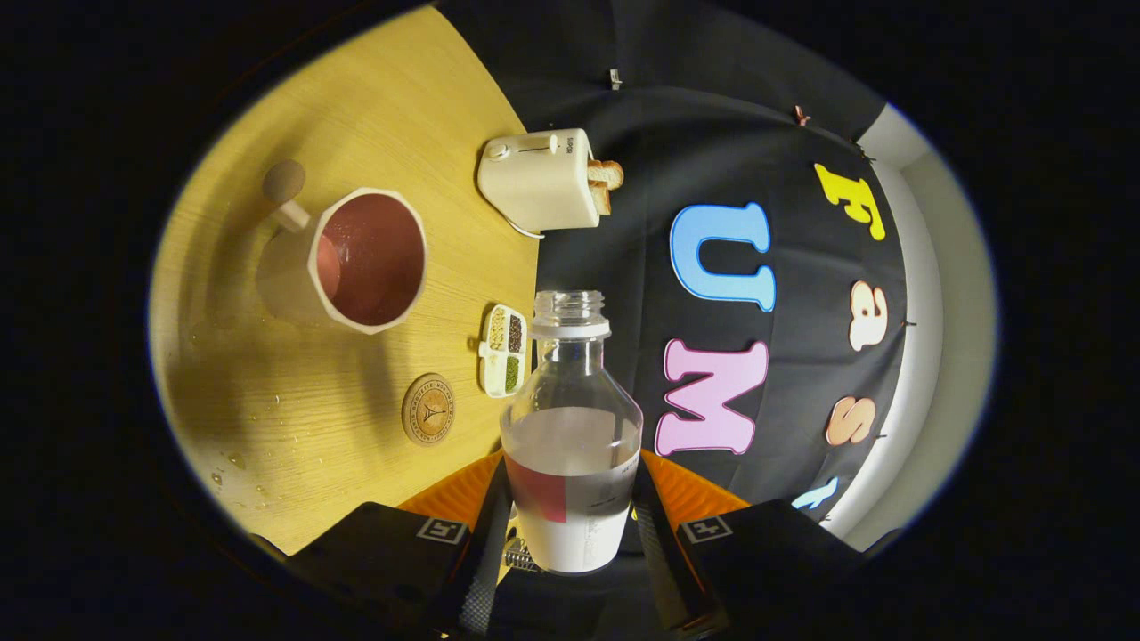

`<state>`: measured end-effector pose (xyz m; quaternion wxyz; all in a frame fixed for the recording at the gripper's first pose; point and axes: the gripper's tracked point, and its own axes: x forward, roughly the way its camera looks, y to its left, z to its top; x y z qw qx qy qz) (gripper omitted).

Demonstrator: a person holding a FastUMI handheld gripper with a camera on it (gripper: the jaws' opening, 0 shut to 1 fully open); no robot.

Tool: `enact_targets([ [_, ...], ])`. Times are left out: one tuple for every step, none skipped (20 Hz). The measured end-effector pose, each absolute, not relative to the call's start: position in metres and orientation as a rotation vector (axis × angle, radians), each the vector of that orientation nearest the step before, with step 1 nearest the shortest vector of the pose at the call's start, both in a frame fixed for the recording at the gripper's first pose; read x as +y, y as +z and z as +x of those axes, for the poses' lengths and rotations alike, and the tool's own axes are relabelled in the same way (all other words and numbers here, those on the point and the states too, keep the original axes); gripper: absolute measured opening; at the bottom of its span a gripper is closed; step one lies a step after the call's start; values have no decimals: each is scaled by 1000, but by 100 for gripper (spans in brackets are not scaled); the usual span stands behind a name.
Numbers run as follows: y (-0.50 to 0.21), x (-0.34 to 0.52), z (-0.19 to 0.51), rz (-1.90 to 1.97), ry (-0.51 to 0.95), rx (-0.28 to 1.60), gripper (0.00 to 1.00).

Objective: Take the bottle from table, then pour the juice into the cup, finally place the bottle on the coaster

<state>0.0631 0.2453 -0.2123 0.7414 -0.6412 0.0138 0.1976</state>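
Between the fingers of the hand-held gripper, clamped: a clear uncapped plastic bottle of pale juice.
Its neck points forward; the white faceted cup lies ahead to the left on the wooden bench, beyond the round cork coaster.

Tongs: black housing, 2 square markers.
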Motion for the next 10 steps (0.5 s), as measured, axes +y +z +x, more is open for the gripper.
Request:
enact_targets([
  [-217,248,62,-1423,443,25,72],
  [-220,252,58,-1442,459,12,71],
  [-221,256,57,-1463,464,-5,72],
  [-223,259,54,-1479,473,-17,72],
  [-222,260,53,-1491,473,-32,72],
  [-224,260,52,-1495,473,-34,71],
  [-227,261,50,-1499,474,-27,72],
  [-229,261,49,-1504,470,-23,71],
  [-231,262,49,-1510,466,-18,71],
  [-233,261,48,-1518,465,-11,72],
])
